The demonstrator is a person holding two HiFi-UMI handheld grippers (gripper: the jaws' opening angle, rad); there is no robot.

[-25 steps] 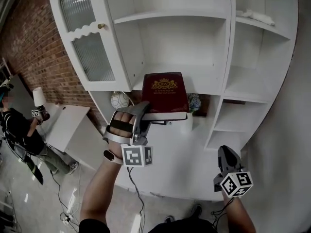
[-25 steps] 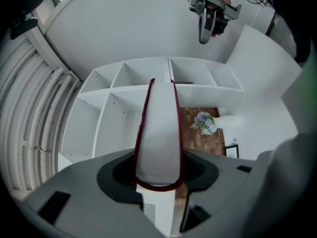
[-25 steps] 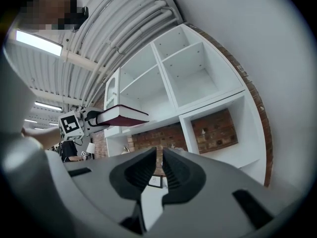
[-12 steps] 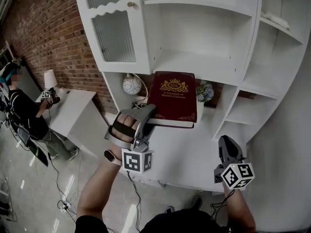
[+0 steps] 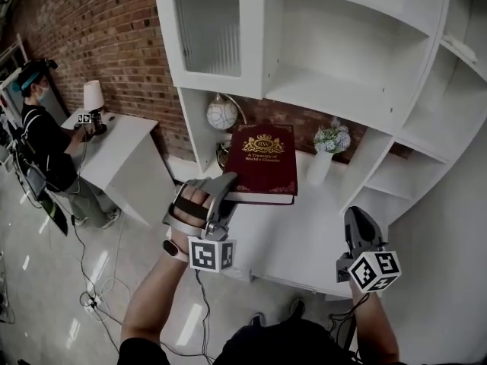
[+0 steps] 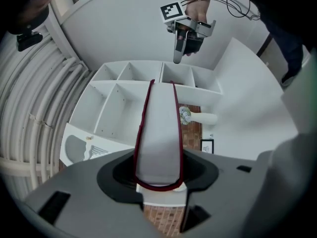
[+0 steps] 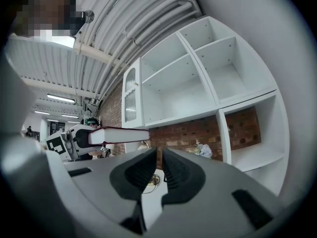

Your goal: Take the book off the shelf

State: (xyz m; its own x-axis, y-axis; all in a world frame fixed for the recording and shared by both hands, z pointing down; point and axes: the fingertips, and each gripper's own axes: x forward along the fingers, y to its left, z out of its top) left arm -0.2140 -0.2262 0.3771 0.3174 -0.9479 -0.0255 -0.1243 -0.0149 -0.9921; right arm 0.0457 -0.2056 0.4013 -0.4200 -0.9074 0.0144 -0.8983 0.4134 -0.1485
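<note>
I read my left gripper clenched on the dark red hardcover book, which lies flat just in front of the white wooden shelf unit. The right gripper is empty, with its jaws nearly together.

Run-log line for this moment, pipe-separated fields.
left gripper: shut on book | book: clear of shelf, held level | right gripper: shut, empty

A home-style set in an industrial hall: white shelving, brick wall, ceiling pipes, floor cables.
</note>
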